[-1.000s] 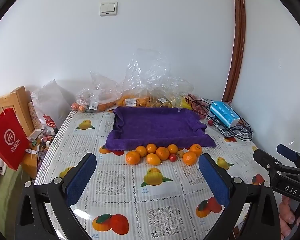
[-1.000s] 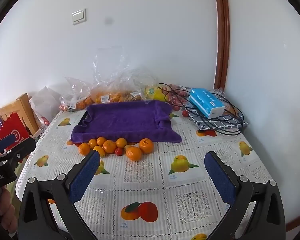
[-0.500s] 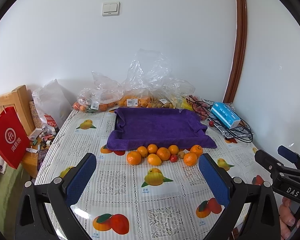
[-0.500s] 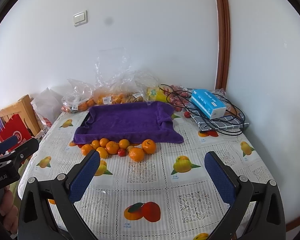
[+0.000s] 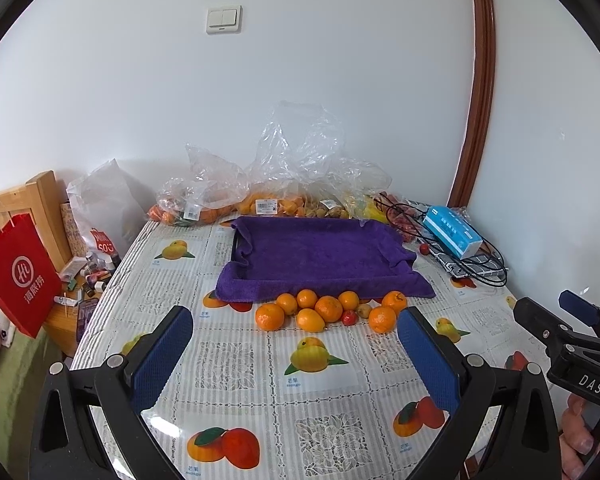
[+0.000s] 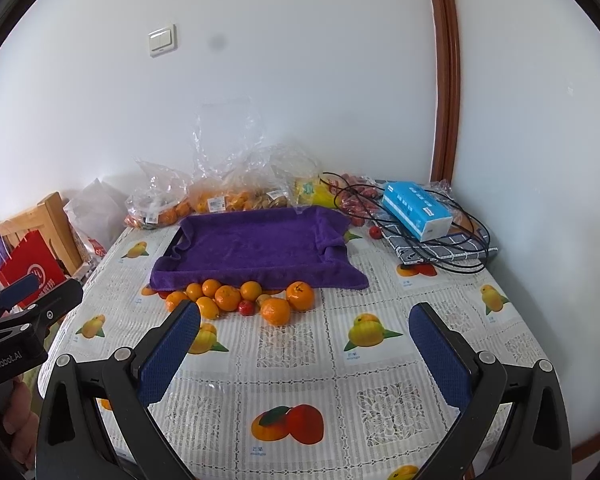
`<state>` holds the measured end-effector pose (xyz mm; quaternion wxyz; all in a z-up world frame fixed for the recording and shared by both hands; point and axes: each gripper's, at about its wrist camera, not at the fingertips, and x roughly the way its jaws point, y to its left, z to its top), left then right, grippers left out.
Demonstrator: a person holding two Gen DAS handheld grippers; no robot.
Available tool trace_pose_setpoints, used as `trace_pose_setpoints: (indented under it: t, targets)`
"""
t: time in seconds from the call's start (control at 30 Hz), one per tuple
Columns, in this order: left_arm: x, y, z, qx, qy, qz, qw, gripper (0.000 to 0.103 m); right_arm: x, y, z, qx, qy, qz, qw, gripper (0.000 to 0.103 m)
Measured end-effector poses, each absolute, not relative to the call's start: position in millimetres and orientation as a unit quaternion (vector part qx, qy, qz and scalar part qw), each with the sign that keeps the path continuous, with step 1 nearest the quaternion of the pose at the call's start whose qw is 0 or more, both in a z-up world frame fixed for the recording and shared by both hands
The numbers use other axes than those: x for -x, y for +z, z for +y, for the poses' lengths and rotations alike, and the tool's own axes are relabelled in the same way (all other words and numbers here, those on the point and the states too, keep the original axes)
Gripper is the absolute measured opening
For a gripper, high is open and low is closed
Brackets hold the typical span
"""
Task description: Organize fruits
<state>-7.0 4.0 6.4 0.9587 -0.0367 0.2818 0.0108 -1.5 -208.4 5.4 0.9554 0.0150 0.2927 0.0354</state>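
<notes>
Blue-padded left gripper [image 5: 294, 346] wide open, empty | right gripper [image 6: 304, 344] wide open, empty

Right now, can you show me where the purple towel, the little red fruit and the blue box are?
purple towel [image 5: 320, 252]: left wrist view, flat middle of the cloth.
little red fruit [image 5: 349, 317]: left wrist view, its middle.
blue box [image 6: 416, 210]: right wrist view, its top face.

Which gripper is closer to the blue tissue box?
Right. The right gripper is on the blue tissue box's side of the table; the left gripper sits further over, toward the red bag.
</notes>
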Motion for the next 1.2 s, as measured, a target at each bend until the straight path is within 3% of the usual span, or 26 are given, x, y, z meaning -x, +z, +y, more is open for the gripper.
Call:
trace_pose_setpoints:
  t: [1.2]
  targets:
    - [5.7, 6.9, 3.4, 0.049, 0.008, 0.282, 0.958, 0.103, 5.0, 10.7, -207.1, -0.014, 0.041, 0.288, 0.957, 0.103]
